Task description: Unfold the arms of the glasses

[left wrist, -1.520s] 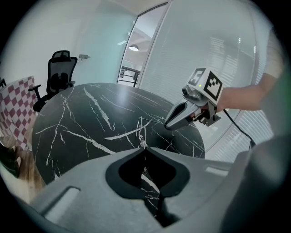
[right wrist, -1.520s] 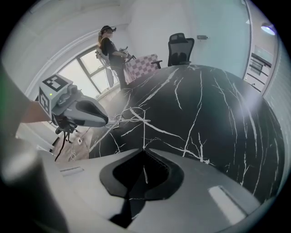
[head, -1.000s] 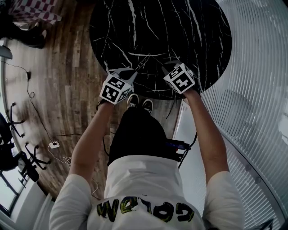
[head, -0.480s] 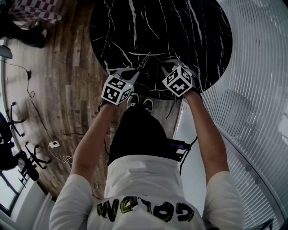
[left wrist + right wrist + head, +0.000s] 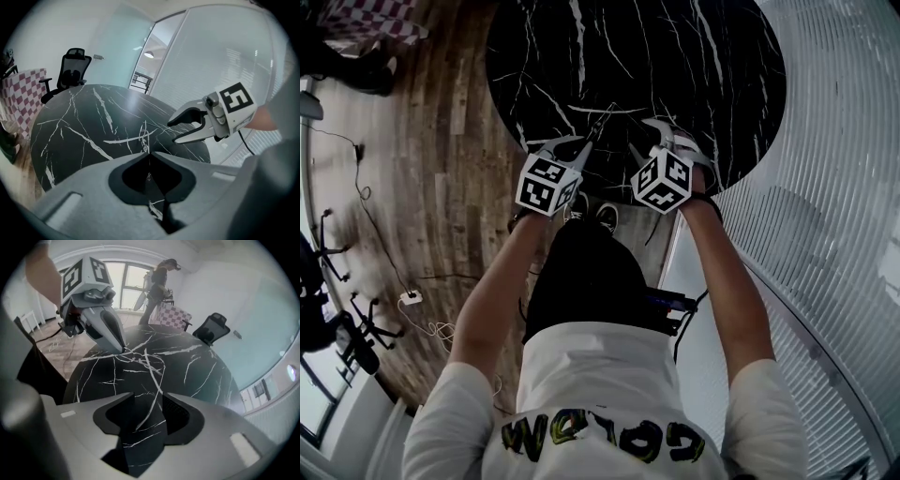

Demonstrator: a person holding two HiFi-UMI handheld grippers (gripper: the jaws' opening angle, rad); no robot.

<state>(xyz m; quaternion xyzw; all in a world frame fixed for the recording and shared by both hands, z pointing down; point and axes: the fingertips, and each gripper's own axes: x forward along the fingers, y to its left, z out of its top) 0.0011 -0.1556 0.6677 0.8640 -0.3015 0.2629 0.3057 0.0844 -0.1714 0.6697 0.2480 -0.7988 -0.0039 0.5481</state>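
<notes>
Head view: left gripper point(image 5: 584, 148) is clamped on the thin wire glasses point(image 5: 602, 122), which reach up from its tip over the table point(image 5: 675, 56). Just right of them, right gripper point(image 5: 645, 139) has its jaws opening, with only a thin pale line between them, either a glasses arm or a marble vein.

**Legible markings, head view.**
Large dark lettering point(image 5: 600, 439) edged in yellow crosses the white shirt point(image 5: 600, 370), upside down and not reliably readable. Above the shirt, the left marker cube point(image 5: 547, 184) and right marker cube point(image 5: 661, 181) bear only square code patterns.
</notes>
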